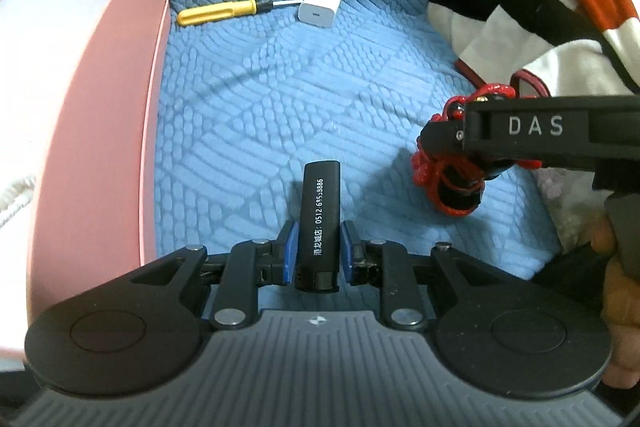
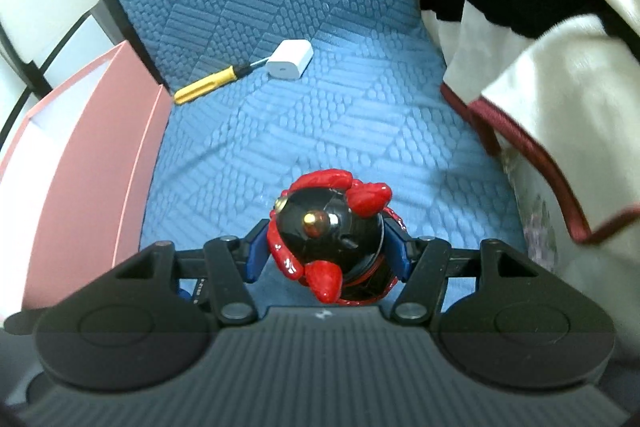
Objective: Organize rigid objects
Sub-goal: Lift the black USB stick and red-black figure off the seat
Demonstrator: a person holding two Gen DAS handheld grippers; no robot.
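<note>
Carrying step: the left gripper [image 1: 318,247] is clamped on a black lighter [image 1: 320,223], the right gripper [image 2: 326,251] on a red-and-black figurine [image 2: 332,239], both above the blue cushion [image 1: 280,99]. Next, likely swing toward the pink box [image 1: 100,87] at frame left and release inside; screwdriver [image 1: 216,11] and charger [image 1: 319,10] remain.

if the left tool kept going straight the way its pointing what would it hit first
Probably the blue textured mat: the left tool, shut on the black lighter, points down at bare mat. The yellow screwdriver and white charger lie farther along that line, though depth is unclear.
</note>
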